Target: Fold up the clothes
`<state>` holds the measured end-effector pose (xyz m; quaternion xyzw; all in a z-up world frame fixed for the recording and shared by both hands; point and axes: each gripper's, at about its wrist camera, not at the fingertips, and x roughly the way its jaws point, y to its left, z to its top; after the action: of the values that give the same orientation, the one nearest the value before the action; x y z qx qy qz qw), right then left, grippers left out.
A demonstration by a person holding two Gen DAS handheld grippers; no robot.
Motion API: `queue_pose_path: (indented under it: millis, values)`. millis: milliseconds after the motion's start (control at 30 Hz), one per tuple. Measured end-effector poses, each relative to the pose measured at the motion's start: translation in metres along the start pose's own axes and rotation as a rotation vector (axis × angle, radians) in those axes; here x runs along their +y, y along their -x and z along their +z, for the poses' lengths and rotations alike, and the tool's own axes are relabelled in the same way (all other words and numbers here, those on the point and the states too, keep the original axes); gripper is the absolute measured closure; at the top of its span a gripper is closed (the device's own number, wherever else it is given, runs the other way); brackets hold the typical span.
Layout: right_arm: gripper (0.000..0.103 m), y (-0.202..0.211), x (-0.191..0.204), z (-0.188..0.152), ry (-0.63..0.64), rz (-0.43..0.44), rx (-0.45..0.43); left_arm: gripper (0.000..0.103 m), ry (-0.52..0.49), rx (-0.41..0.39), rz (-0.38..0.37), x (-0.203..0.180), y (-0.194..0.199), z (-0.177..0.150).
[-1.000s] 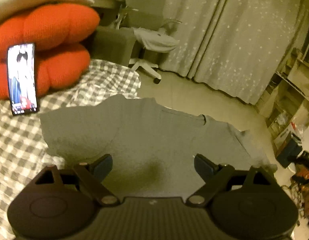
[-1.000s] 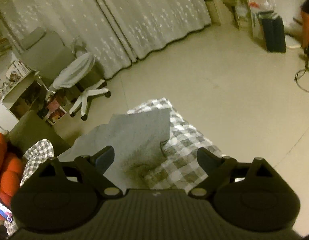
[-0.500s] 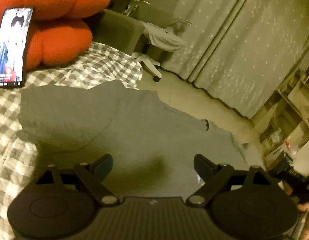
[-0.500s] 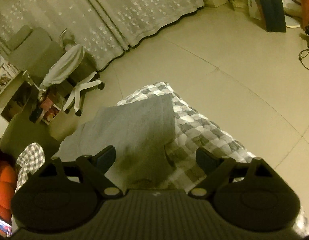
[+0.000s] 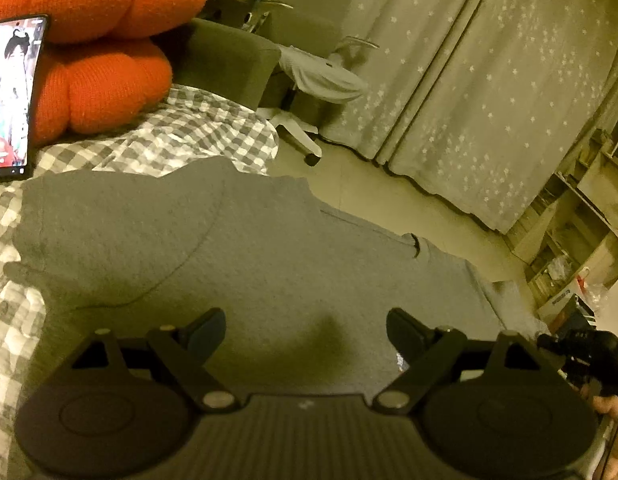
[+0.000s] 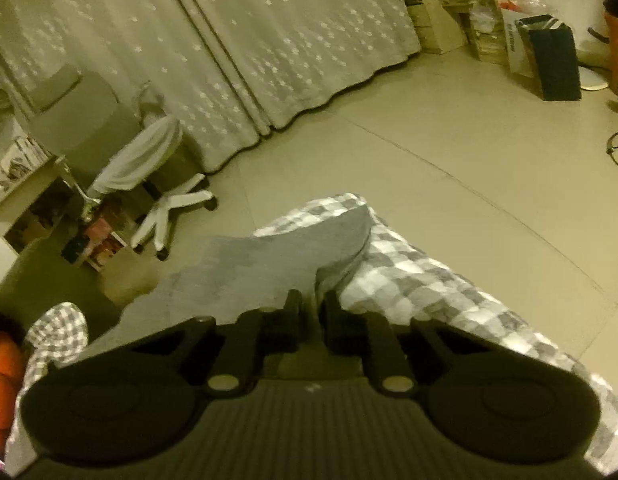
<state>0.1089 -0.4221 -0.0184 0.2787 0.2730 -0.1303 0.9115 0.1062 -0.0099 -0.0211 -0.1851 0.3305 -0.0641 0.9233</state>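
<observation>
A grey T-shirt (image 5: 269,264) lies spread flat on a grey-and-white checked bedspread (image 5: 181,136), collar toward the bed's far edge. My left gripper (image 5: 305,330) hovers open over the shirt's body, nothing between its fingers. In the right wrist view the same grey T-shirt (image 6: 277,264) shows one sleeve lifted off the checked bedspread (image 6: 449,292). My right gripper (image 6: 311,306) is shut on that sleeve's edge, the fingers nearly touching around the cloth.
An orange knot cushion (image 5: 93,44) and a lit phone (image 5: 11,96) lie at the bed's left end. A white swivel chair (image 6: 149,184) stands on the tiled floor (image 6: 449,152) before star-patterned curtains (image 6: 237,40). Shelves and a dark bag (image 6: 555,62) are at right.
My right gripper has dropped toward the shirt and shut on its sleeve edge, lifting it. My left gripper has moved closer over the shirt and stays open.
</observation>
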Motion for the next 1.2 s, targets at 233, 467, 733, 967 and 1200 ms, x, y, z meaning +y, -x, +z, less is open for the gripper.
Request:
queue_pose_path:
  millis: [233, 467, 733, 967, 1200]
  values:
    - [0.096, 0.014, 0.036, 0.001, 0.132, 0.033, -0.055, 0.015, 0.010, 0.000, -0.002, 0.000, 0.002, 0.000]
    - [0.098, 0.019, 0.072, -0.012, 0.236, 0.082, -0.048, 0.015, 0.015, -0.004, -0.019, -0.003, 0.007, -0.001]
    - [0.098, 0.014, 0.099, -0.030, 0.261, 0.085, 0.009, 0.015, 0.030, -0.002, -0.034, -0.004, 0.009, -0.002]
    - [0.102, 0.016, 0.121, -0.043, 0.270, 0.111, 0.038, 0.015, 0.053, 0.002, -0.051, -0.002, 0.013, -0.002]
    - [0.102, 0.016, 0.145, -0.057, 0.320, 0.149, 0.077, 0.015, 0.065, 0.005, -0.062, 0.000, 0.016, -0.001]
